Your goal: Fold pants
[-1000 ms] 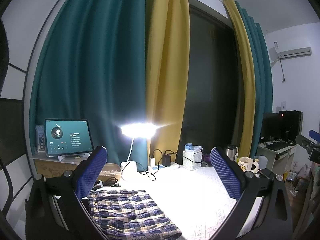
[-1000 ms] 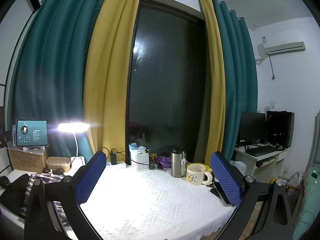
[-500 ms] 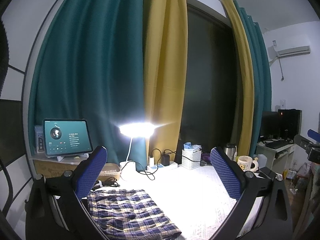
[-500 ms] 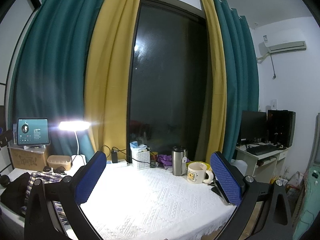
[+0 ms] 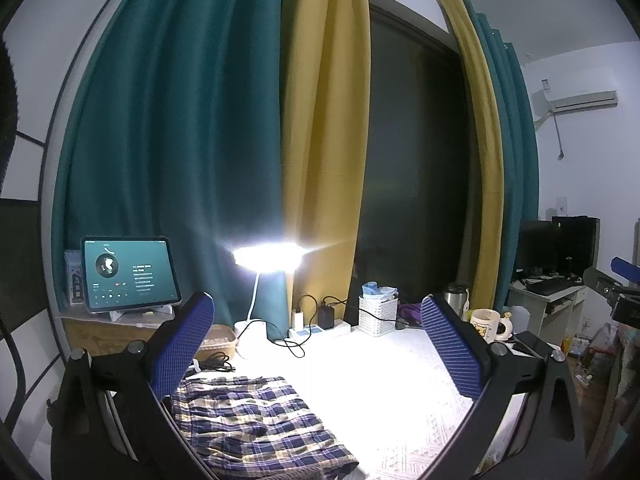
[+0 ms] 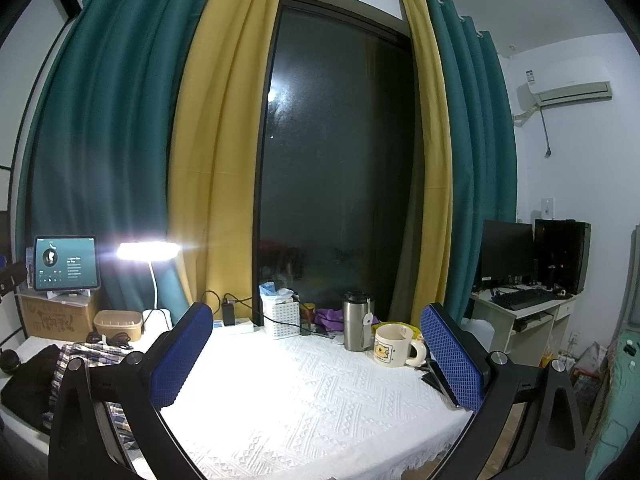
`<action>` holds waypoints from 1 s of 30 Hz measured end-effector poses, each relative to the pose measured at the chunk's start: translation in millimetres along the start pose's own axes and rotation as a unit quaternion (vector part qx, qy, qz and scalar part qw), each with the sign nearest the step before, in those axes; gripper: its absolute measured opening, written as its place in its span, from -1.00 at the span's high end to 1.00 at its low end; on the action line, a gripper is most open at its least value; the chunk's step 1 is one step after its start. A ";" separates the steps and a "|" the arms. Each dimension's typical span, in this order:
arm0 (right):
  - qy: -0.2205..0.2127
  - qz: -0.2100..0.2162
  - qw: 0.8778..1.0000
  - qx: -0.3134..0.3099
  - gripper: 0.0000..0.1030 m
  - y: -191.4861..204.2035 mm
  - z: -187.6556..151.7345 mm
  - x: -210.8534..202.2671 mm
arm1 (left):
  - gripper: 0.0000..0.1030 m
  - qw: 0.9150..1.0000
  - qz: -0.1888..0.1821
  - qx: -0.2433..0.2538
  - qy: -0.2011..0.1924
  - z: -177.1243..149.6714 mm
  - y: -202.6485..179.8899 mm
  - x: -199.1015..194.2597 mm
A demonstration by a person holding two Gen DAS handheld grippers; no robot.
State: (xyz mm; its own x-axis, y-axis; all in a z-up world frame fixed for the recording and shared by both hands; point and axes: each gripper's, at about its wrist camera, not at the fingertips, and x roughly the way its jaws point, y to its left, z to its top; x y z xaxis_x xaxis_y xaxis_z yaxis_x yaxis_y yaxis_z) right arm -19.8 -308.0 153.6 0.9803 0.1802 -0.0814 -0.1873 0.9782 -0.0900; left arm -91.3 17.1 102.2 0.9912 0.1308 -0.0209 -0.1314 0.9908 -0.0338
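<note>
The plaid pants [image 5: 256,424] lie folded on the white tablecloth [image 5: 380,392], low and left of centre in the left wrist view. My left gripper [image 5: 318,350] hovers above the table, open and empty, its left blue pad [image 5: 186,340] over the pants' far corner. In the right wrist view the plaid pants [image 6: 86,354] show at the far left, partly behind the left finger. My right gripper [image 6: 316,354] is open with nothing between its pads, well to the right of the pants. The other gripper [image 5: 616,288] shows at the right edge of the left wrist view.
A lit desk lamp [image 5: 266,258], tablet [image 5: 128,274] on a cardboard box, power strip with cables [image 5: 320,326], white basket [image 6: 280,314], steel flask [image 6: 357,326] and mug [image 6: 394,344] line the table's back. A dark garment [image 6: 30,376] lies at the left. A computer desk [image 6: 524,304] stands right.
Both views have shifted only slightly. The pants lie as before and both grippers stay open.
</note>
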 end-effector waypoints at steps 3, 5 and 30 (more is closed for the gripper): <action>0.000 0.002 1.000 -0.001 -1.00 0.1 -0.8 -2.5 | -0.98 1.000 0.001 0.000 -0.001 0.1 -0.1 -0.3; -0.001 0.001 1.000 -0.001 -1.00 -0.5 -0.9 -3.3 | -0.98 1.000 0.001 -0.001 -0.001 -0.2 0.1 -0.2; 0.001 0.002 1.000 -0.001 -1.00 2.5 -2.1 -5.6 | -0.98 1.000 0.000 -0.001 0.000 -0.3 1.4 0.2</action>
State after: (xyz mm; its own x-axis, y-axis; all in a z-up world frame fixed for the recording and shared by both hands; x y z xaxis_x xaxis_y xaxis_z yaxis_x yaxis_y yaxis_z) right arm -25.9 -306.8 151.8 0.9794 0.1840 -0.0837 -0.1914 0.9772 -0.0920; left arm -91.3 18.5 101.8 0.9912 0.1305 -0.0210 -0.1312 0.9908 -0.0348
